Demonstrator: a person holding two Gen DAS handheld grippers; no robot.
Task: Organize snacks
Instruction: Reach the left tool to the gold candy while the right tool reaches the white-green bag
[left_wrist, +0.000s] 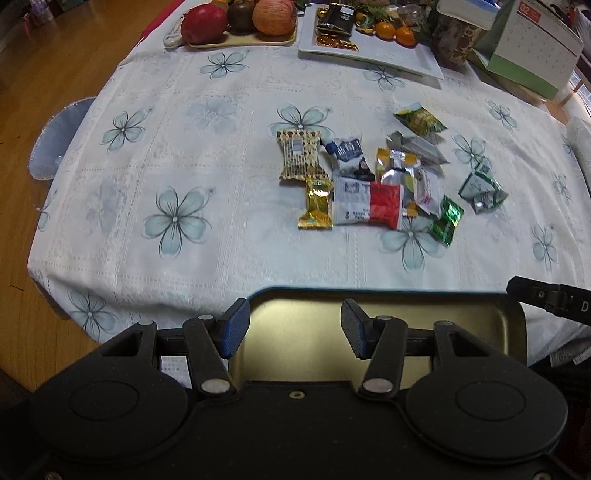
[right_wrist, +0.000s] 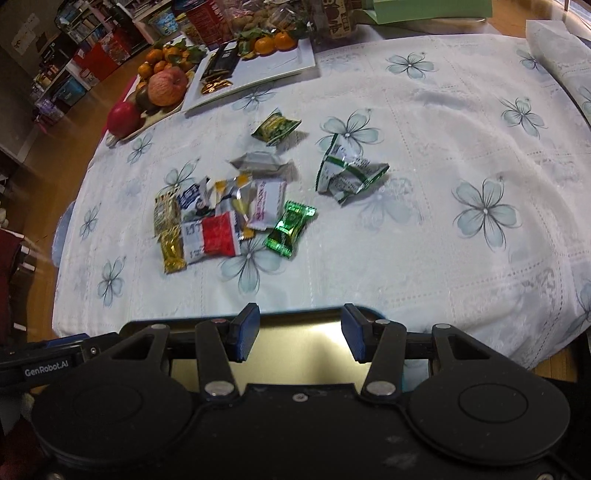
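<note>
Both sets of jaws are standing wide with nothing between them: the left gripper (left_wrist: 291, 328) and the right gripper (right_wrist: 300, 331) are each hanging over the metal tin (left_wrist: 388, 314) at the near edge of the bench (left_wrist: 184, 122). The snack packets (left_wrist: 369, 181) are lying loose in a cluster at mid-bench, well apart from the tin. Sorting is apparently only beginning. The next move probably calls for reaching forward to an outlying piece, such as the green candy (right_wrist: 291, 229), and closing on its wrapper.
</note>
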